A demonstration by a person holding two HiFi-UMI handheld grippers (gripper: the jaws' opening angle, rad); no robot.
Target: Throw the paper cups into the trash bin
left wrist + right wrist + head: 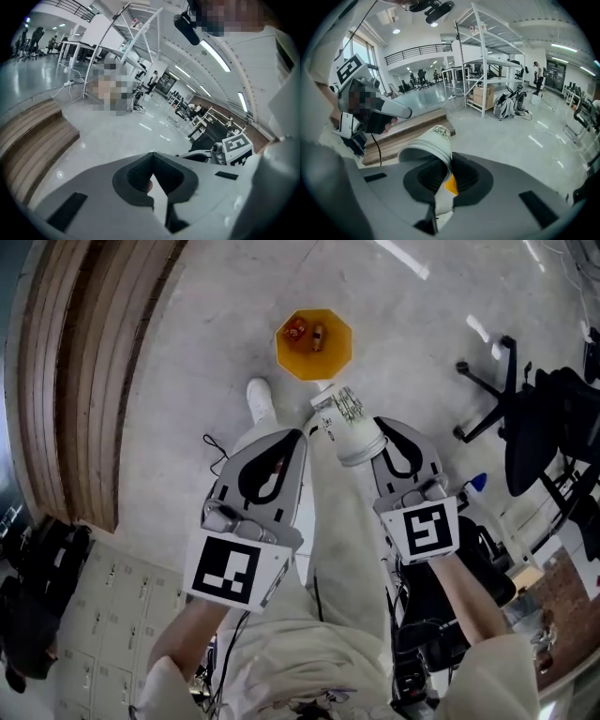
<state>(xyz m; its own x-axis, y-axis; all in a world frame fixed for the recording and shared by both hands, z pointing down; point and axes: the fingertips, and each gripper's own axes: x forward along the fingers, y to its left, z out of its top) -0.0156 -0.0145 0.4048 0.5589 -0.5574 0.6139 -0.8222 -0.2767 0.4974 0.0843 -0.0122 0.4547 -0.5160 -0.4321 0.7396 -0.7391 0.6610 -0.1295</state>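
A white paper cup (349,427) hangs over the floor, tilted, with my right gripper (377,430) shut on its rim. In the right gripper view the cup (429,145) sticks out past the jaws, and my right gripper (443,174) pinches its wall. The orange trash bin (314,343) stands on the floor just beyond the cup, with a few small items inside. My left gripper (300,437) is beside the cup on its left, shut and empty. In the left gripper view the left gripper (152,159) has its jaws together with nothing between them.
Wooden steps (84,381) run along the left. A black office chair (525,418) and other gear stand at the right. Grey lockers (94,615) sit at lower left. The person's white shoe (260,397) is near the bin. White shelving racks (487,61) stand far off.
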